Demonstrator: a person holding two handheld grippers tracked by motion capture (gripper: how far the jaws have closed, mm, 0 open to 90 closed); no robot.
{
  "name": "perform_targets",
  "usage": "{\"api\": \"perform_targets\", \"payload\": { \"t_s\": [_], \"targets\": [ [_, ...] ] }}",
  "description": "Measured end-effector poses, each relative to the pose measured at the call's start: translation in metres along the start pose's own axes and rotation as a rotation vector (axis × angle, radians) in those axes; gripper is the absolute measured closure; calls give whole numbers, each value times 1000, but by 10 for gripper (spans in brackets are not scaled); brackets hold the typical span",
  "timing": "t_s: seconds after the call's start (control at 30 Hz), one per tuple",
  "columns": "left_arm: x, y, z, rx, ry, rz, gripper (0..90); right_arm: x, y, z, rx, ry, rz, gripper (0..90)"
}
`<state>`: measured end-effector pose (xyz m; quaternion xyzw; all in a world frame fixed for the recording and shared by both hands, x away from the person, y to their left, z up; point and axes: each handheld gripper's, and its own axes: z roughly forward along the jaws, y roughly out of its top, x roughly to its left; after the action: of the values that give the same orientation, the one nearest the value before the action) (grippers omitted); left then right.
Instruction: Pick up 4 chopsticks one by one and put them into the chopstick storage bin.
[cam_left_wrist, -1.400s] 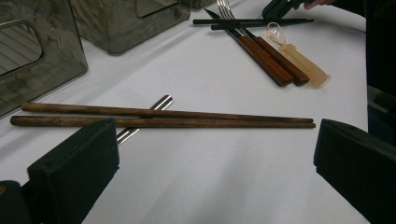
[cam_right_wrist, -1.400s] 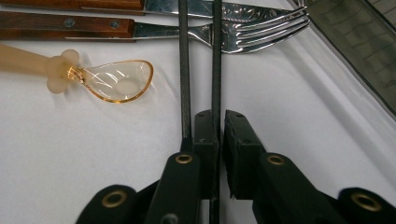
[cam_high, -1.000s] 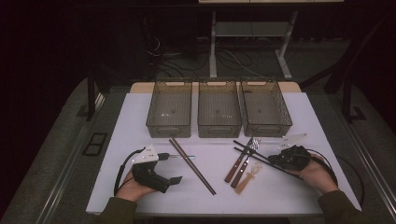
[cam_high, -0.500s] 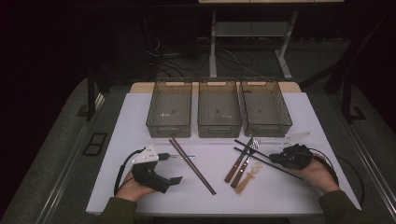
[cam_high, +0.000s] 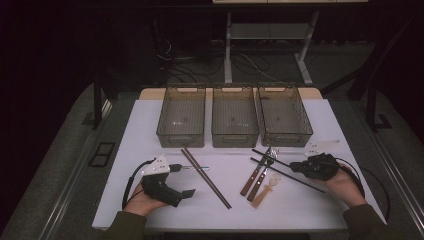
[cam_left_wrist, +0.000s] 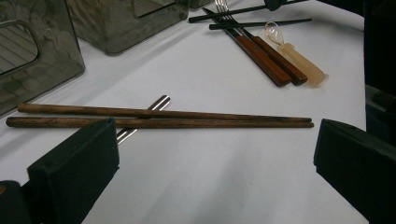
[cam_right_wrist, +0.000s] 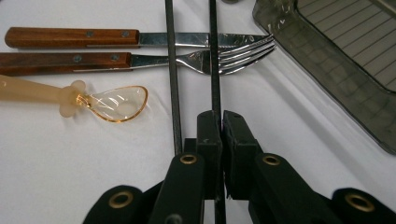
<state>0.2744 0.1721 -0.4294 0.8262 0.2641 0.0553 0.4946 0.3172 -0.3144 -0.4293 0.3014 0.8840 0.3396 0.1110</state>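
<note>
we have the right gripper (cam_right_wrist: 219, 122) with its fingers closed on one black chopstick (cam_right_wrist: 214, 56), low over the surface (cam_high: 150, 125); the left gripper (cam_left_wrist: 210, 154) waits wide open, holding nothing. all three bins (cam_high: 235, 120) look empty, so sorting has barely begun.

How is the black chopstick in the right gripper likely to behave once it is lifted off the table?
The black chopstick looks straight and thin, so probably stiff and light. The right gripper pinches it near one end, with most of its length beyond the jaws, so it may pivot or droop. Its smooth-looking surface could slip, and it lies across the fork, which it might nudge.
</note>
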Motion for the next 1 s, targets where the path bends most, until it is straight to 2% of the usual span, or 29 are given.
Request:
{"api": "perform_targets", "payload": {
  "t_s": [0.57, 0.7, 1.0],
  "targets": [
    [0, -2, 3, 15, -8, 14, 0, 3, 4, -11, -58, 26, 0, 860],
    [0, -2, 4, 19, -7, 14, 0, 4, 6, -14, -78, 46, 11, 860],
    [1, -1, 5, 17, -7, 13, 0, 7, 12, -18, -107, 60, 0, 860]
  ]
}}
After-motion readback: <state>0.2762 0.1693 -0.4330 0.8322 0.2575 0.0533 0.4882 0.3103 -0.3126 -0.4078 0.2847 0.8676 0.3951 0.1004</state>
